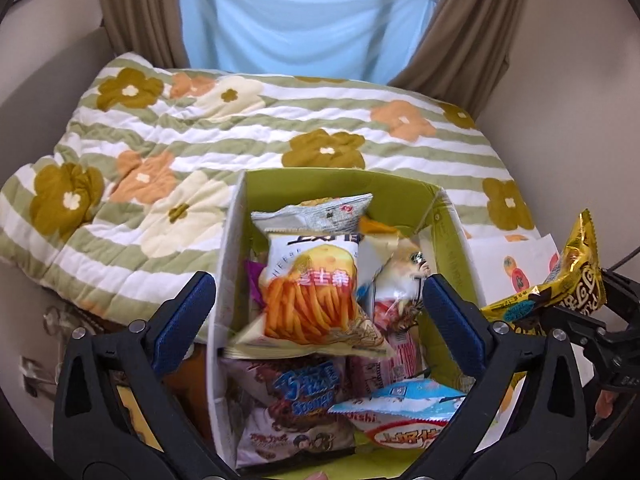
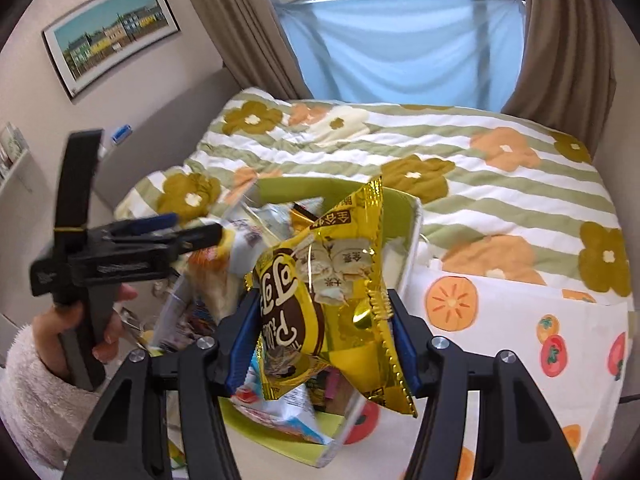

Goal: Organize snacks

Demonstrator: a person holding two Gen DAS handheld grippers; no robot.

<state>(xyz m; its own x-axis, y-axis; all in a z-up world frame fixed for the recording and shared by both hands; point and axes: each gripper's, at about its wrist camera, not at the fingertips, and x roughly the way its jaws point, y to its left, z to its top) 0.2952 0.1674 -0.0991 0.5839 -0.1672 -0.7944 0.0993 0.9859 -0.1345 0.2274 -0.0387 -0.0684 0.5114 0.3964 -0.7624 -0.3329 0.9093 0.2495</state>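
Note:
A green box [image 1: 320, 178] stands at the near edge of the bed, packed with several snack bags. An orange cheese-fries bag [image 1: 312, 280] lies on top, over a blue-lettered sponge snack bag [image 1: 308, 388] and a white and blue bag [image 1: 400, 412]. My left gripper [image 1: 320, 308] hangs open over the box, its blue pads wide apart and touching nothing. My right gripper [image 2: 324, 320] is shut on a gold foil snack bag [image 2: 332, 280], held just to the right of the box [image 2: 400, 208]. From the left wrist view the gold bag [image 1: 560, 284] shows at the right edge.
A striped floral quilt [image 1: 200, 140] covers the bed behind the box. A white cloth with an orange fruit print [image 2: 500, 320] lies right of the box. Brown curtains and a blue sheet hang at the window. A hand in a fluffy sleeve [image 2: 48, 360] holds the left gripper [image 2: 188, 228].

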